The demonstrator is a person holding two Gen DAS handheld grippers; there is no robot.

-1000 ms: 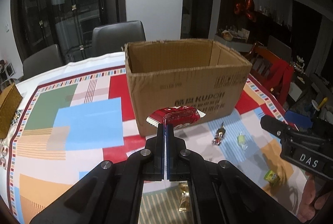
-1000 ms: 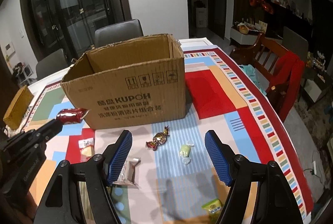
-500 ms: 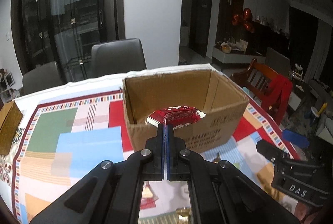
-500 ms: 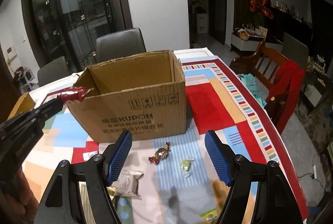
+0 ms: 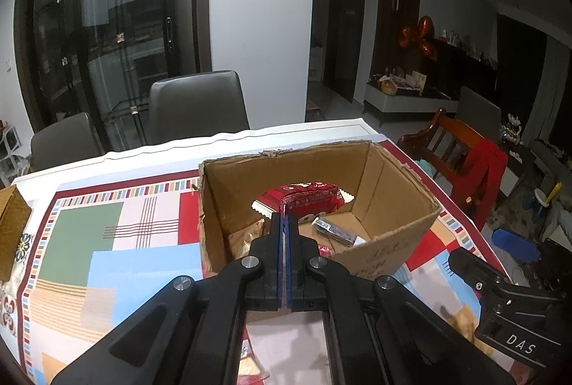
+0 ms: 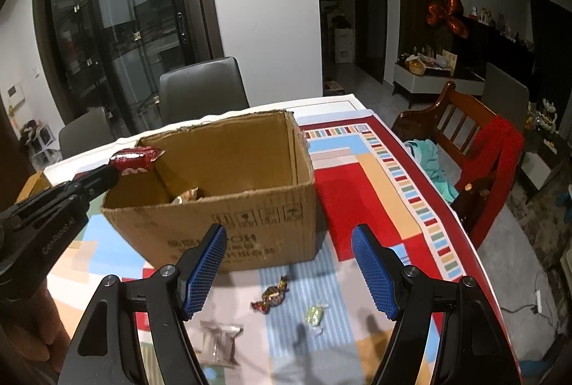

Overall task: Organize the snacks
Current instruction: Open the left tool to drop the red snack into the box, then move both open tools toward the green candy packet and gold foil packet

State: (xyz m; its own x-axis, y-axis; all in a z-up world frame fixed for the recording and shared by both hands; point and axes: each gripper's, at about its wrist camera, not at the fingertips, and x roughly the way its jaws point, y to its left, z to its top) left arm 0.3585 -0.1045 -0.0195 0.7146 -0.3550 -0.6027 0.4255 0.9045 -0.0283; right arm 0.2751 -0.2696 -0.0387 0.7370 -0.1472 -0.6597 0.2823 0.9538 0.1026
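My left gripper is shut on a red snack packet, held above the open top of the cardboard box. The right wrist view shows that same packet over the box's left rim. A few packets lie inside the box, among them a silver bar and a gold wrapper. My right gripper stands open and empty in front of the box. Below it on the tablecloth lie a brown-gold candy, a green candy and a clear packet.
The round table wears a colourful patchwork cloth. Two dark chairs stand behind it, and a wooden chair with a red garment to the right. A brown box sits at the table's left edge.
Both grippers have risen and moved toward the box. The red packet went from in front of the box's wall to above its open top. The jaws have kept their states.
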